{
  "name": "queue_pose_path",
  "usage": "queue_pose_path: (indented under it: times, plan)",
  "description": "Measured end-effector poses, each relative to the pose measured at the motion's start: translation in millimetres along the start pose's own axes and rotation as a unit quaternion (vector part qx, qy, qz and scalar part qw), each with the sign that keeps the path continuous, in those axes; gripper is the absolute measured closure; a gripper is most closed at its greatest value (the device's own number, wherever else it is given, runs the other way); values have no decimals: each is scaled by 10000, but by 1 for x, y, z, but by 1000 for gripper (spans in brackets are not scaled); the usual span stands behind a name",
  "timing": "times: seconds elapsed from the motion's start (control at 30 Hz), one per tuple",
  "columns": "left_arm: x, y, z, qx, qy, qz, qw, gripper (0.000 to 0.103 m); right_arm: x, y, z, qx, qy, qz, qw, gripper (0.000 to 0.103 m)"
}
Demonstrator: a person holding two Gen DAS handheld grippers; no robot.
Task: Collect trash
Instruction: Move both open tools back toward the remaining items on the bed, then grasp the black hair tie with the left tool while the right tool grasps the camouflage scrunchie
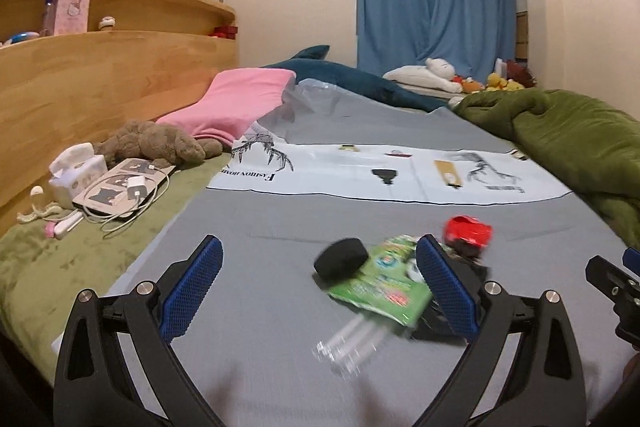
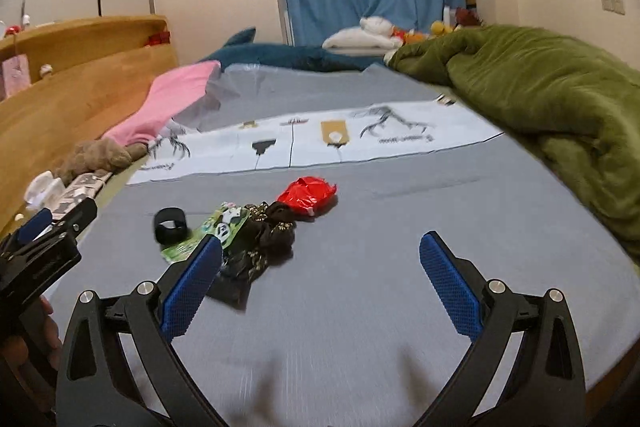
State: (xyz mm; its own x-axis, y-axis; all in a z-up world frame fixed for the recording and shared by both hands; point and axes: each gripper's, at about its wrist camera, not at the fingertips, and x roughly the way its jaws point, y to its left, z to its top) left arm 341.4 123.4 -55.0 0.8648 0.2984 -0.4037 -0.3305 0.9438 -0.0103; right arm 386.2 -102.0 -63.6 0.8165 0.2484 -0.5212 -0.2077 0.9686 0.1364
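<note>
Trash lies in a small heap on the grey bed sheet (image 1: 280, 367). In the left wrist view I see a black roll (image 1: 341, 259), a green wrapper (image 1: 386, 283), a clear plastic wrapper (image 1: 352, 345) and a crumpled red wrapper (image 1: 468, 230). My left gripper (image 1: 318, 287) is open and empty, with its jaws on either side of the heap. In the right wrist view the black roll (image 2: 171, 225), green wrapper (image 2: 212, 231), a dark crumpled wrapper (image 2: 268, 235) and the red wrapper (image 2: 307, 195) lie ahead and left. My right gripper (image 2: 320, 283) is open and empty.
A green blanket (image 2: 540, 107) is bunched on the right. A wooden headboard shelf (image 1: 100, 67) runs along the left, with a pink pillow (image 1: 236, 103), a brown plush toy (image 1: 156, 143), a tissue box (image 1: 76, 175) and chargers below it. A white printed sheet (image 1: 380, 171) crosses the bed.
</note>
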Motion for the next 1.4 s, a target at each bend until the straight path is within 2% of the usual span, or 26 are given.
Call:
queue_pose_path:
  times: [0.27, 0.47, 0.53, 0.6, 0.77, 0.83, 0.87, 0.93, 1.0, 1.03, 1.07, 1.13, 1.17, 1.2, 1.4]
  plan:
    - [74, 1, -3, -29, 270, 22, 9996, 9, 91, 33, 9, -258, 400, 182, 9987, 6]
    - [108, 2, -8, -202, 531, 75, 9984, 9, 131, 38, 3, -265, 653, 140, 9974, 8]
    - [114, 2, -12, -239, 643, 60, 9976, 9, 141, 37, -2, -193, 803, 191, 9964, 19]
    - [118, 0, -13, -201, 698, 63, 9973, 9, 147, 33, -5, -79, 914, 246, 9955, 25]
    - [122, -4, -15, -132, 780, 8, 9969, 9, 153, 35, -8, -82, 1015, 317, 9943, 28]
    - [123, -4, -15, -144, 804, -9, 9967, 14, 155, 38, -9, -160, 1047, 331, 9938, 29]
    - [123, -3, -15, -172, 792, -29, 9967, 20, 155, 39, -9, -190, 1055, 343, 9936, 31]
    - [124, 0, -15, -246, 778, -74, 9966, 29, 155, 41, -10, -247, 1061, 424, 9931, 49]
    - [126, 1, -15, -288, 825, -213, 9960, 51, 155, 45, -10, -336, 1055, 495, 9926, 61]
    - [128, 2, -15, -306, 856, -286, 9954, 57, 154, 47, -10, -400, 1041, 510, 9925, 67]
    - [129, 2, -15, -315, 878, -342, 9951, 66, 153, 49, -10, -458, 1021, 503, 9924, 70]
    - [130, 2, -16, -338, 920, -452, 9942, 84, 152, 51, -10, -511, 986, 477, 9927, 81]
    - [131, 3, -16, -353, 940, -495, 9937, 94, 150, 51, -10, -515, 961, 460, 9930, 83]
    - [131, 4, -16, -375, 948, -522, 9934, 100, 150, 51, -10, -508, 941, 448, 9933, 84]
    - [129, 16, -14, -734, 911, -574, 9915, 103, 145, 45, -9, -389, 822, 391, 9951, 87]
